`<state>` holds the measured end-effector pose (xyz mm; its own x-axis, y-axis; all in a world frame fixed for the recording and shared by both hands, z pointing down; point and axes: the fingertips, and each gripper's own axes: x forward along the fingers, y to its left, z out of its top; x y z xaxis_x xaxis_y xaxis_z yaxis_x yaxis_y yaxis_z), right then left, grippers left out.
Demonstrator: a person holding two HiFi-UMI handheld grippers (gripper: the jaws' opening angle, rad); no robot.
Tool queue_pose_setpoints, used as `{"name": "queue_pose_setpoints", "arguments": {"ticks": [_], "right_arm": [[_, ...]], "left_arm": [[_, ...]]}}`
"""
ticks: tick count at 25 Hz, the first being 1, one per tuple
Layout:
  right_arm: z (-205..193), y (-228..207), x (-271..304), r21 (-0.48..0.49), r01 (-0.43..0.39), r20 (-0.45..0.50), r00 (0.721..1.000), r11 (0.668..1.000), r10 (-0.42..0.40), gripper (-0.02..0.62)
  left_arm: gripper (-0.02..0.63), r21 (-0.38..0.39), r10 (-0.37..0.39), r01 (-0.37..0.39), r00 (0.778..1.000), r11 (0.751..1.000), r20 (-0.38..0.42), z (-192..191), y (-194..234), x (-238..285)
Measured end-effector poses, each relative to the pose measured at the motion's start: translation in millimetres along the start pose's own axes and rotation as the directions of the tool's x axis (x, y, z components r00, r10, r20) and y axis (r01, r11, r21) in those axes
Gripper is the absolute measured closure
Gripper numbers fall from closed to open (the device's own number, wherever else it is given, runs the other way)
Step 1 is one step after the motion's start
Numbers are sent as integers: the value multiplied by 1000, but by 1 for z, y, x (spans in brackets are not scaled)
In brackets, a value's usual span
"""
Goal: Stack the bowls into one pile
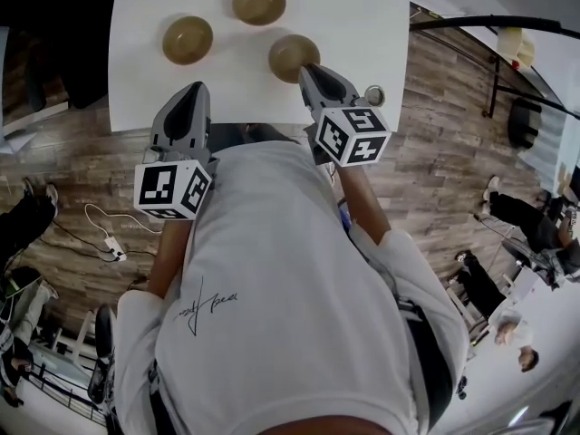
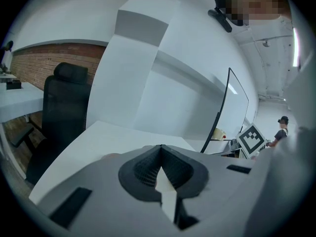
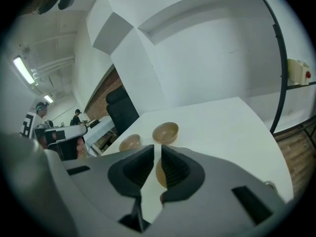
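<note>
Three brown bowls stand apart on the white table: one at the left, one at the back, one at the right. My right gripper hangs over the near rim of the right bowl. Its jaws stand a narrow slit apart with nothing between them. In the right gripper view that bowl shows through the slit of the right gripper, with the back bowl and left bowl beyond. My left gripper is shut and empty over the table's front edge, short of the left bowl. In its own view the left gripper shows its pads meeting.
A black office chair stands beyond the table's far side. A black curved pole rises at the right. A small round object lies near the table's front right corner. A cable trails on the wooden floor. People stand at the room's right.
</note>
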<state>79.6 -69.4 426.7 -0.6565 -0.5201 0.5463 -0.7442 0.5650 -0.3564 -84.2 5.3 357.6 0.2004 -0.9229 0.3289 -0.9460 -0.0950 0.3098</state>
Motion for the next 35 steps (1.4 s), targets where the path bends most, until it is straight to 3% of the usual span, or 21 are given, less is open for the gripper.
{"name": "queue_pose_setpoints", "arguments": {"ticks": [12,23,35], "right_arm": [[-28,-50,15,13,97,-113,989,995,-95,497],[-53,-80,26,87,161,-188,972,983,-143,488],[-78,-91,34,310,151,-242,967,939,-75,489]], "left_arm": [[601,-34,-1,1,1000,999,-4,-3,4,2],[601,-38,-2,1,1000,999,-11,-5,6,2],[601,-55,-5,3,1000,998,-22,-6,6,5]]}}
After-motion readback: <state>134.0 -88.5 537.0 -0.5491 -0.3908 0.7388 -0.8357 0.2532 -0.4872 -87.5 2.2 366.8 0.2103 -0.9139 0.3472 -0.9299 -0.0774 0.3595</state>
